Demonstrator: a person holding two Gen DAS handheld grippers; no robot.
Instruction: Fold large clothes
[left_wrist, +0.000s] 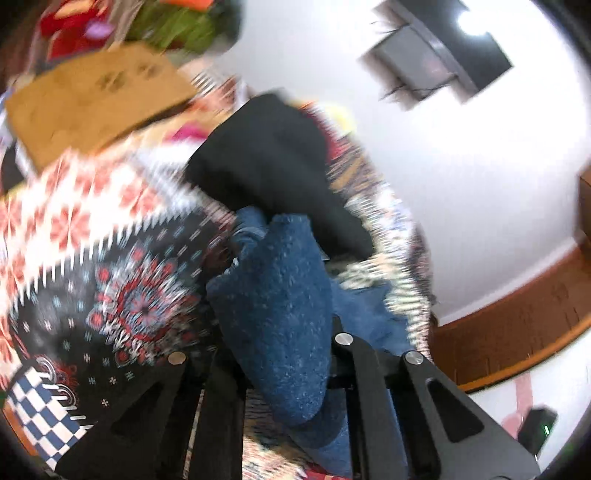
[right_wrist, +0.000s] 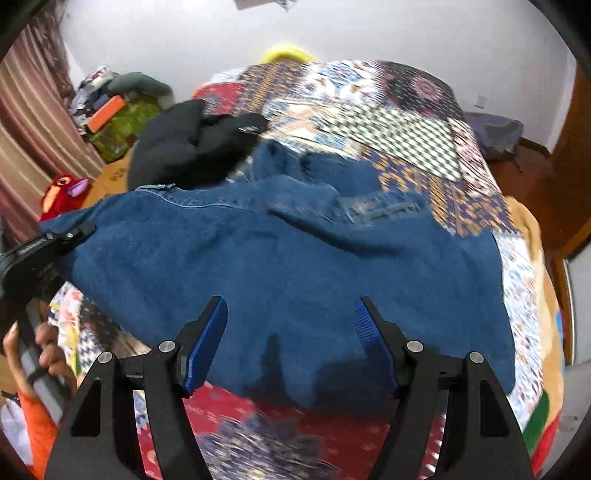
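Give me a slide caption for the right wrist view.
Open right gripper hovers over blue denim garment spread on patchwork bedspread.

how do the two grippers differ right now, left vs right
The left gripper is shut on a corner of the blue denim garment; the right gripper stands wide open, its blue pads bare. The left one pulls its fold of denim up off the patterned bedspread; the right one hovers above the garment's near hem, gripping nothing. Both are black two-finger grippers working the same garment.
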